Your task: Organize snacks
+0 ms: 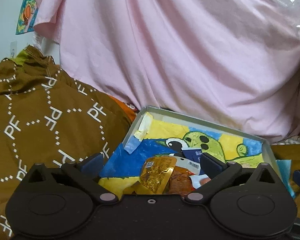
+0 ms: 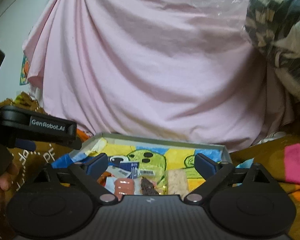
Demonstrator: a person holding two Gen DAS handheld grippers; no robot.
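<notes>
A metal tray [image 1: 134,126] lined with a yellow, blue and green cartoon drawing holds several snack packets. In the left wrist view a golden packet [image 1: 158,172] and a reddish-brown one [image 1: 180,182] lie near my open, empty left gripper [image 1: 150,160]. In the right wrist view the tray [image 2: 162,140] holds a pink sausage pack [image 2: 124,186], a dark snack packet [image 2: 148,186] and a pale rice bar [image 2: 178,182]. My right gripper [image 2: 151,163] is open and empty just above them. The left gripper's body [image 2: 38,128] shows at the left.
A person in a pink shirt [image 1: 180,50] sits right behind the tray. Brown cloth printed with "PF" [image 1: 40,120] covers the surface to the left. A pink cloth [image 2: 298,162] lies at the right. A patterned bag [image 2: 280,30] hangs at the upper right.
</notes>
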